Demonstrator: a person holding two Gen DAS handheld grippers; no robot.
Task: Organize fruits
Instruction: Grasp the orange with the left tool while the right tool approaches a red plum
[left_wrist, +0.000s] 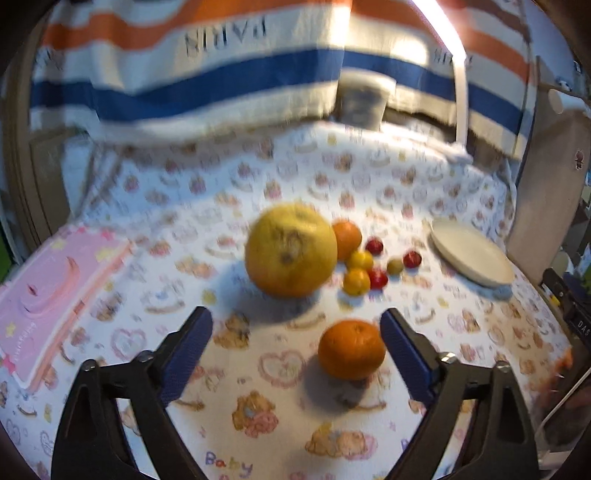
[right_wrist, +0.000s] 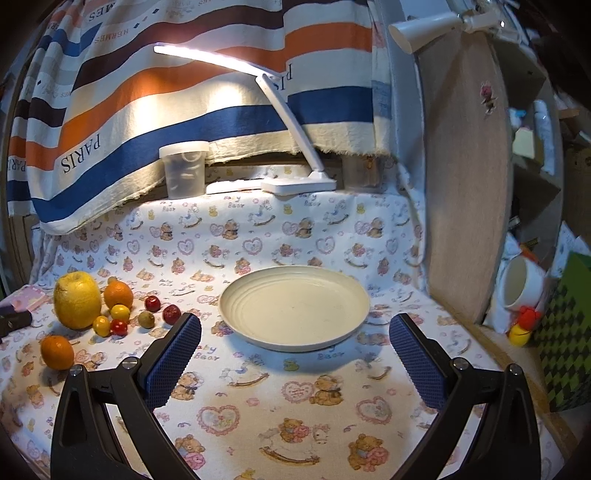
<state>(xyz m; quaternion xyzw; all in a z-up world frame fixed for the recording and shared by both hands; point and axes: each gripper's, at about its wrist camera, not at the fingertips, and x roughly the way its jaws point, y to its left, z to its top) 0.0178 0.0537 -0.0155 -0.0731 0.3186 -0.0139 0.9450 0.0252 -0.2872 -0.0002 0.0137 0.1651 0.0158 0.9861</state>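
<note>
My left gripper (left_wrist: 297, 332) is open, low over the cloth. An orange (left_wrist: 351, 349) lies between its fingers, close to the right finger. Beyond it sit a big yellow pomelo (left_wrist: 291, 251), a second orange (left_wrist: 346, 239), small yellow fruits (left_wrist: 357, 281) and small red fruits (left_wrist: 377, 277). A cream plate (left_wrist: 471, 256) lies at the right. My right gripper (right_wrist: 295, 332) is open and empty, just in front of the plate (right_wrist: 293, 308). The fruit group shows at the left of the right wrist view: pomelo (right_wrist: 77, 300), near orange (right_wrist: 57, 352).
A teddy-bear cloth (right_wrist: 295, 413) covers the table. A pink box (left_wrist: 48, 295) lies at the left. A white desk lamp (right_wrist: 299, 182) and a clear lidded jar (right_wrist: 184, 168) stand at the back, under a striped hanging cloth. A wooden board (right_wrist: 465, 177) stands at the right.
</note>
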